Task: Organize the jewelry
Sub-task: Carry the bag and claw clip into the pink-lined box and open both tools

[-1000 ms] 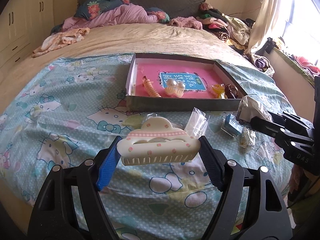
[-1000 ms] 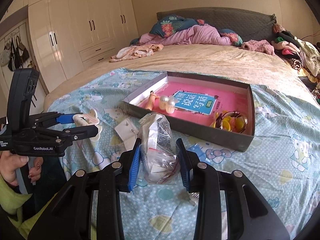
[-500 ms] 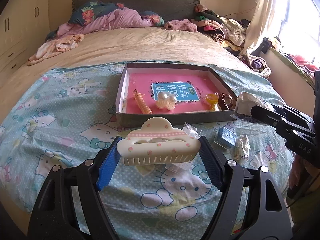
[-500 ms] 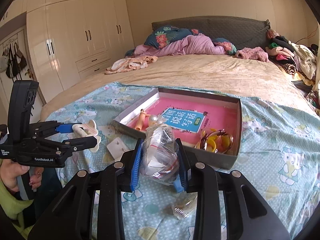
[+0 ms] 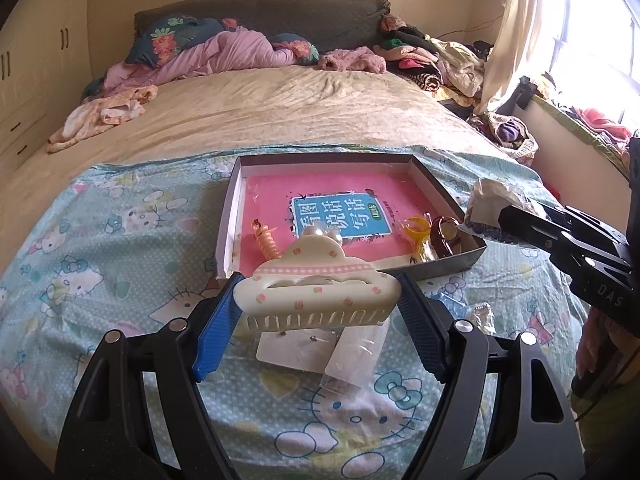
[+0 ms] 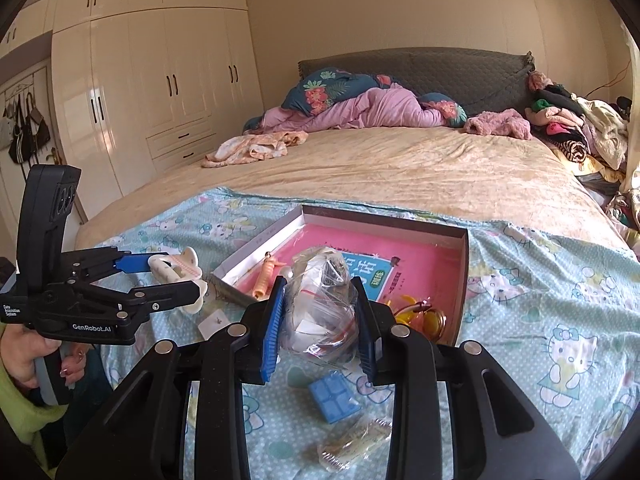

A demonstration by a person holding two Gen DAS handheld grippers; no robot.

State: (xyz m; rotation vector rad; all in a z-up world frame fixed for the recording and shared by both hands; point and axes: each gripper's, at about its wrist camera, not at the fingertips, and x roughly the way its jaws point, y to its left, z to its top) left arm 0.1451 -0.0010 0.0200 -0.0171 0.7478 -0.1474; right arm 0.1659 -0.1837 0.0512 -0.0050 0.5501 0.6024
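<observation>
Cream plastic, dotted with pink: in the left wrist view we hold a cloud-shaped hair claw between the blue pads of our left gripper, whose fingers are closed on its two ends, above the patterned bedsheet and just short of the shallow cardboard box. To seat it well, we judge, the claw should go forward over the near wall and come down on bare pink lining, left of the pearl clip, before the fingers open. Inside the box lie a pink booklet with a blue title panel, an orange spiral hair tie, a yellow ring-like piece and a brown bangle in the right near corner. On the sheet below the claw lie a white earring card and a clear sleeve.

From the right wrist, our right gripper has its fingers pressed narrow on a crumpled clear plastic bag of small items, held over the near edge of the box. It wants lowering gently into the open pink area, clear of the bangles. A blue packet and another small clear bag wait on the sheet, outside the box.
</observation>
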